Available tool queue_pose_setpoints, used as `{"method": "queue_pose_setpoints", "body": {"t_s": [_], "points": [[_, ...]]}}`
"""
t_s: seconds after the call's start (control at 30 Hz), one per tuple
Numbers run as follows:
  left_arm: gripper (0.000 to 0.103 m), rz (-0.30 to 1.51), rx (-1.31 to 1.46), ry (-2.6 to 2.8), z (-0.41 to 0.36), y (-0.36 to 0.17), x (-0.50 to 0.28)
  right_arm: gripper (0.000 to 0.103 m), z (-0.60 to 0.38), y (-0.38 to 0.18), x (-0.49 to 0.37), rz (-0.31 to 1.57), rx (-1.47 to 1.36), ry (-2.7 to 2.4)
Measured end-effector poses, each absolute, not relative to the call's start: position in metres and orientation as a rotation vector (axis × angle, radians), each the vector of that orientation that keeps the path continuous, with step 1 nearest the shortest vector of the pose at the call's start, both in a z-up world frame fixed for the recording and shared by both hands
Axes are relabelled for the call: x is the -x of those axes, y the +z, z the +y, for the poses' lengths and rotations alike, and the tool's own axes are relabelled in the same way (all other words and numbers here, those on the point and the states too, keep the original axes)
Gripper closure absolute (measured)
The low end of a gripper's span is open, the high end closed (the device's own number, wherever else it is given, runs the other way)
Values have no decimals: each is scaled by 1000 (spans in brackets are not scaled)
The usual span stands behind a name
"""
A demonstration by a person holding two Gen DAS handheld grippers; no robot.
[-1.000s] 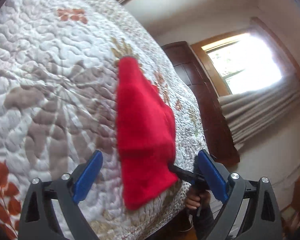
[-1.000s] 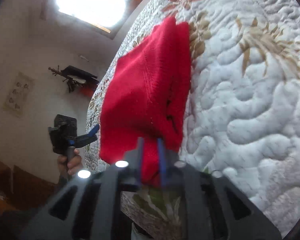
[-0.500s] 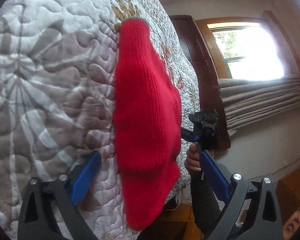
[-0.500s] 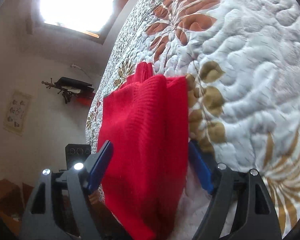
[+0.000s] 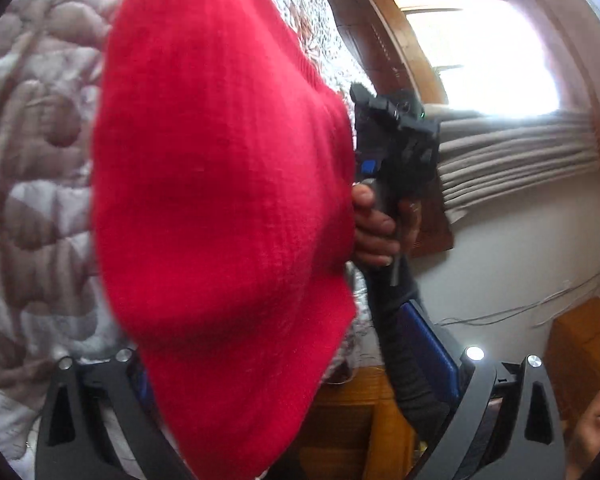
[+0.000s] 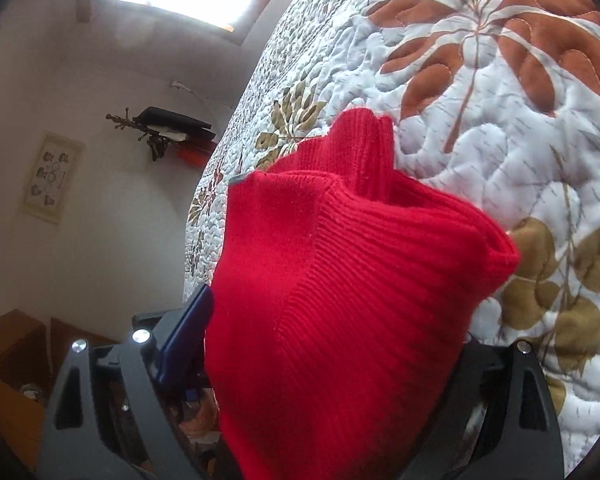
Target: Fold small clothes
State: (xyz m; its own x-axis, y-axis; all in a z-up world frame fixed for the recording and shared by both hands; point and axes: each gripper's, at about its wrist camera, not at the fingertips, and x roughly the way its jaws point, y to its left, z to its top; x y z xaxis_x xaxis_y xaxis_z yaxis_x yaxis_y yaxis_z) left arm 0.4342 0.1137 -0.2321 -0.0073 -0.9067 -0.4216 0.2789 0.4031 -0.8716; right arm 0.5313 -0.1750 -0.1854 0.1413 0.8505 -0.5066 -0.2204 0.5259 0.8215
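A red knit garment lies bunched on the quilted bed and fills the middle of the left wrist view. My left gripper is open around its near end; only the right blue finger shows, because the cloth hides the other. Just past the garment's right edge, a hand holds the black body of my right gripper. In the right wrist view the same garment sits between the wide-apart jaws of my right gripper, which is open. Its left blue finger shows and the right one is covered.
The bed's edge runs close by both grippers, with wooden floor below it. A bright window with a grey curtain and dark wooden panel stand beyond. A wall shelf and a framed picture hang opposite.
The right gripper, shut on the garment's edge a second ago, has opened. Both grippers have moved in closer, so the cloth now sits between each pair of jaws.
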Motion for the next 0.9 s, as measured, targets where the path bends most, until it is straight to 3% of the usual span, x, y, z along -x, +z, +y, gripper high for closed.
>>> {"method": "queue_pose_setpoints", "body": {"t_s": [0.07,0.1,0.13,0.17,0.5,0.9], "points": [[9,1217,636,-1046,114,-227,-429,15,-167,-183,-532,1180,-636,854],[21,1223,636,-1028,116,-228,-430,25,-165,-182,-532,1181,-625,846],[39,1239,651,-1004,119,-231,-432,58,-167,-187,-530,1194,-633,844],[81,1273,687,-984,124,-239,-435,65,-165,-192,-530,1219,-661,857],[85,1253,680,-1001,147,-209,-438,68,-141,-171,-523,1157,-637,796],[85,1117,737,-875,293,-159,-406,68,17,-136,-527,1127,-608,955]]}}
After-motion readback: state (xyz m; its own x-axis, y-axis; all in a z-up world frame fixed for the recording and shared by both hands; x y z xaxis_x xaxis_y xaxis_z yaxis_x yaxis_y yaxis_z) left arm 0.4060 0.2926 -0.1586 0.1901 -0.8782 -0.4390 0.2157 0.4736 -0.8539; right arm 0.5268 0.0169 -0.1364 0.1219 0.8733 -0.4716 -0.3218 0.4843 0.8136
